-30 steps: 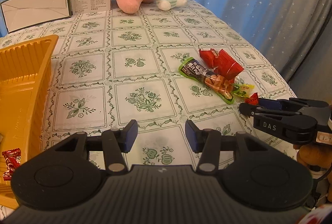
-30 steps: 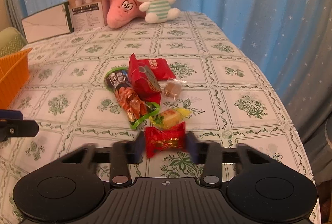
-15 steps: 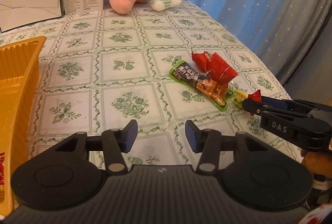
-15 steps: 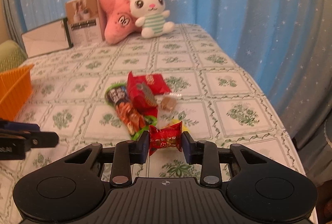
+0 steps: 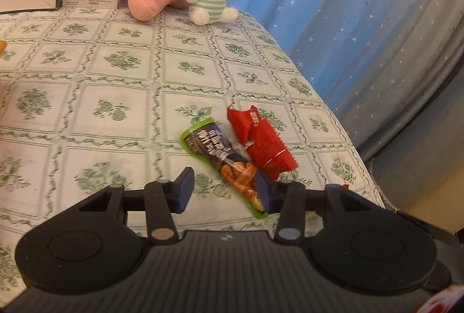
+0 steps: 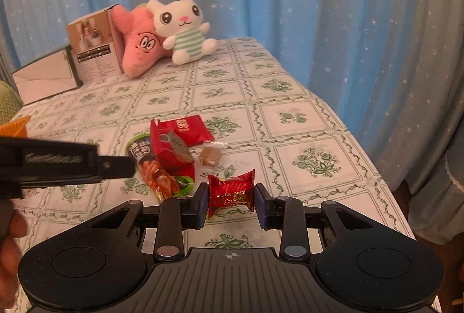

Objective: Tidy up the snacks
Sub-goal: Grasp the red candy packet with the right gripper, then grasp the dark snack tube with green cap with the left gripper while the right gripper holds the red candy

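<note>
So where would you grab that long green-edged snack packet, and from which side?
Across its narrow width near the middle, coming down from above. The green-edged packet lies flat and long, and a red packet crowds one side. The left gripper, jaws closing, has nothing between its pads.

Five snacks, two plush toys, two boxes.

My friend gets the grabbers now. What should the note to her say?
Right gripper: shut on a red candy, held off the table.
Left gripper: nothing held, jaws closing, just in front of the green snack bag.
On the tablecloth: the green bag, a red packet on it, a brown candy and a yellow one, mostly hidden.
Orange tray: far left.
Left: every snack in view goes to the tray.
</note>
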{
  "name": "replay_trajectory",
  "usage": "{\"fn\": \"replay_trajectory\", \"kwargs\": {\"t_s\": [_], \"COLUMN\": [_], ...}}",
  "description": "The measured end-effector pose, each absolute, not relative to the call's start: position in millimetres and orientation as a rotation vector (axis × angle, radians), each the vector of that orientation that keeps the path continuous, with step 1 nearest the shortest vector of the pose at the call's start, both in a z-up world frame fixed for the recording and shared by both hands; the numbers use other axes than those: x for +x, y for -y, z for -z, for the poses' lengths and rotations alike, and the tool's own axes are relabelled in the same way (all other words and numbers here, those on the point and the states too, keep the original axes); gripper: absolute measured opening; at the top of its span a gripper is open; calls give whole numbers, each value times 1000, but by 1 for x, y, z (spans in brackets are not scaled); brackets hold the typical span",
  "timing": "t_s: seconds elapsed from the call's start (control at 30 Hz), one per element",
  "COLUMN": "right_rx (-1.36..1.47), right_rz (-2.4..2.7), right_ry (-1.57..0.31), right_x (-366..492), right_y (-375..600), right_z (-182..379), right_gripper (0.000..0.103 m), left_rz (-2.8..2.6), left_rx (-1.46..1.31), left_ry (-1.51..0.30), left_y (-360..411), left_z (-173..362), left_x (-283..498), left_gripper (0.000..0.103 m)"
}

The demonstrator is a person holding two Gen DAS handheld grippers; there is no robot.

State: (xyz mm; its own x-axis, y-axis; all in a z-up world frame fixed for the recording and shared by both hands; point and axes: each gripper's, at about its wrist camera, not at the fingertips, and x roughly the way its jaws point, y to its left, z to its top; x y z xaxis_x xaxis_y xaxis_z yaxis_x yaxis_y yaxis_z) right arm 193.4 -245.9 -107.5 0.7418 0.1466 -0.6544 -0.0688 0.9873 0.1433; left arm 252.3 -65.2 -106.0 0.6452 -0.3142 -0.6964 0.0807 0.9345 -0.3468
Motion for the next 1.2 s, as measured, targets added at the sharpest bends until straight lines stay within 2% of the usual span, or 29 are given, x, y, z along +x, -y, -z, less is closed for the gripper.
{"fn": "replay_trajectory", "kwargs": {"t_s": [0.5,0.67,0.77,1.0,1.2], "right_rx": [149,152,154,159,162], "right_rz": [-99,-109,-112,-116,-104], "right_ry": [-736,-737,-736,-735,-742], "right_x": [196,197,196,196,197], "right_y": [253,252,252,249,251], "right_z": [109,109,108,107,109], "right_gripper": [34,34,34,34,34], "left_rz": [164,214,236,258,214], "left_rx": [-292,-227,-177,-91,-80], "left_ry": [-868,-876,-863,-885,-893], "left_y": [93,86,80,91,99], "left_z": [124,118,112,108,117], "left_x": [276,268,261,273,281], "left_gripper": [39,25,23,23,30]}}
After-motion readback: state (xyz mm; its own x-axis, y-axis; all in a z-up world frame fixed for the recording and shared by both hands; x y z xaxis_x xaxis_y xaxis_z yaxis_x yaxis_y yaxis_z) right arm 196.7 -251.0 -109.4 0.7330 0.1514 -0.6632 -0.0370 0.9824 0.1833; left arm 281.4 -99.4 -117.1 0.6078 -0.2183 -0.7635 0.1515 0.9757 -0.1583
